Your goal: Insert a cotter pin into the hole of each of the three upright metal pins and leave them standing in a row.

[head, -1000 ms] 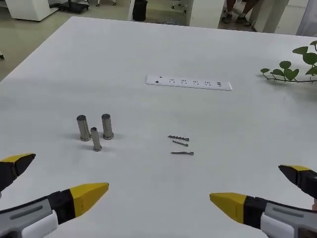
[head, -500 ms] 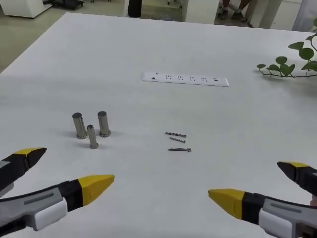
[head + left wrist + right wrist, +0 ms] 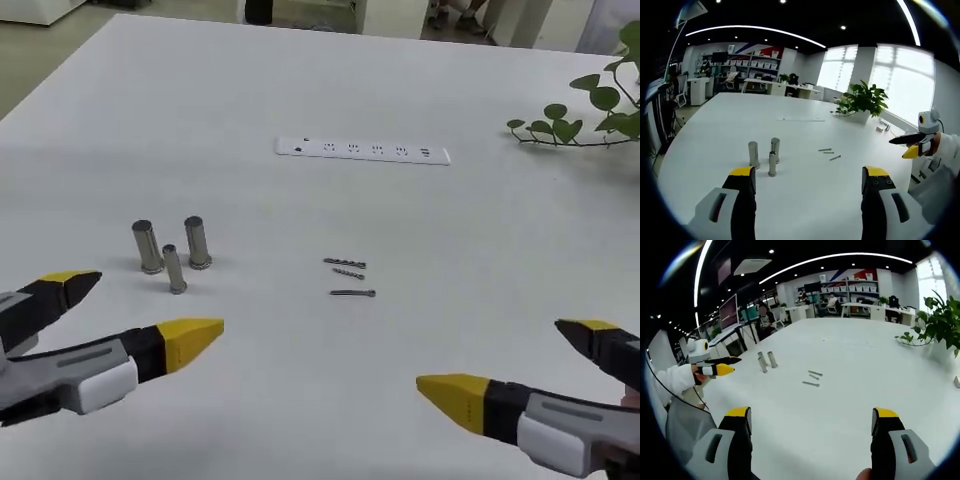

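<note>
Three upright metal pins (image 3: 168, 251) stand bunched on the white table, left of centre; they also appear as metal pins (image 3: 764, 154) and metal pins (image 3: 766, 361). Three small cotter pins (image 3: 348, 276) lie loose on the table to their right, seen too as cotter pins (image 3: 829, 152) and cotter pins (image 3: 811, 378). My left gripper (image 3: 133, 310) hovers open, near the table's front left, short of the metal pins. My right gripper (image 3: 520, 362) hangs open at the front right, apart from the cotter pins. Both are empty.
A white power strip (image 3: 362, 151) lies across the table further back. A potted plant's leaves (image 3: 585, 110) reach in at the far right. Bare table (image 3: 330, 370) lies between the grippers. Office desks and shelves stand beyond the table.
The head camera has shifted, so everything sits a little higher and further left. My left gripper has risen towards the metal pins; the right one has hardly moved.
</note>
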Available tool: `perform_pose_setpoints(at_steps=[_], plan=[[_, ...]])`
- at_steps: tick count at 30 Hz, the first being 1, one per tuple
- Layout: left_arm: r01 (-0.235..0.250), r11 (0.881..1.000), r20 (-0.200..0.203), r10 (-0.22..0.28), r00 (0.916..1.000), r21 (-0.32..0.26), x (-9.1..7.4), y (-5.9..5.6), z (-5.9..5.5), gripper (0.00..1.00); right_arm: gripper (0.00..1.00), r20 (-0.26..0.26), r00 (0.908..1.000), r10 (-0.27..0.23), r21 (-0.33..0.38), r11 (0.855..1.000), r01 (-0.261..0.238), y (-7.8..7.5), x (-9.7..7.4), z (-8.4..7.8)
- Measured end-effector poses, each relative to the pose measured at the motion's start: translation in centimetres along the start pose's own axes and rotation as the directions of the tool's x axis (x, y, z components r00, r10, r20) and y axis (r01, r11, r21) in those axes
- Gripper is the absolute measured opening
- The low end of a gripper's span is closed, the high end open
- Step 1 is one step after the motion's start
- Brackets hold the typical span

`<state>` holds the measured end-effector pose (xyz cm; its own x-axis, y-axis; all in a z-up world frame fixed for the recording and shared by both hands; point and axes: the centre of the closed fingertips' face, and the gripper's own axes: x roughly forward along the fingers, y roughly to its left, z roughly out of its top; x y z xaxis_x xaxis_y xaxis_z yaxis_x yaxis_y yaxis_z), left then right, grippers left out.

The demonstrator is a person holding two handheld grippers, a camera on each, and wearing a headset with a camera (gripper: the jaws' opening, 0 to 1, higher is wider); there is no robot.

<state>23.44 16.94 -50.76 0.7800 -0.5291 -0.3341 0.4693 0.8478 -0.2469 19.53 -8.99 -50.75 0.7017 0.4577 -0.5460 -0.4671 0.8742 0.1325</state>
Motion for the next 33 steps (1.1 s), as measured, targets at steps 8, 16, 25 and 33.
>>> perform_pose_setpoints(at_steps=[8,16,25,33], plan=[[0.006,1.0,-0.014,-0.006,0.9999,0.016,1.1,0.6,-0.1,0.78,0.98,-0.013,0.9999,-0.007,0.005,1.0,0.007,0.0,-0.1,-0.4],[0.004,0.999,-0.036,-0.002,0.9994,0.032,2.2,1.2,-0.5,0.71,0.98,-0.026,0.9996,-0.01,0.005,1.0,0.01,0.0,0.0,-0.7],[-0.041,0.999,-0.005,0.041,0.9992,-0.02,3.3,3.2,-0.1,0.57,0.98,-0.037,0.9993,-0.011,0.005,1.0,0.011,0.0,0.1,-0.9],[-0.055,0.998,-0.011,0.056,0.9984,0.013,4.3,4.4,0.0,0.5,0.98,-0.063,0.998,0.006,-0.001,1.0,-0.006,0.5,0.6,-1.2]])
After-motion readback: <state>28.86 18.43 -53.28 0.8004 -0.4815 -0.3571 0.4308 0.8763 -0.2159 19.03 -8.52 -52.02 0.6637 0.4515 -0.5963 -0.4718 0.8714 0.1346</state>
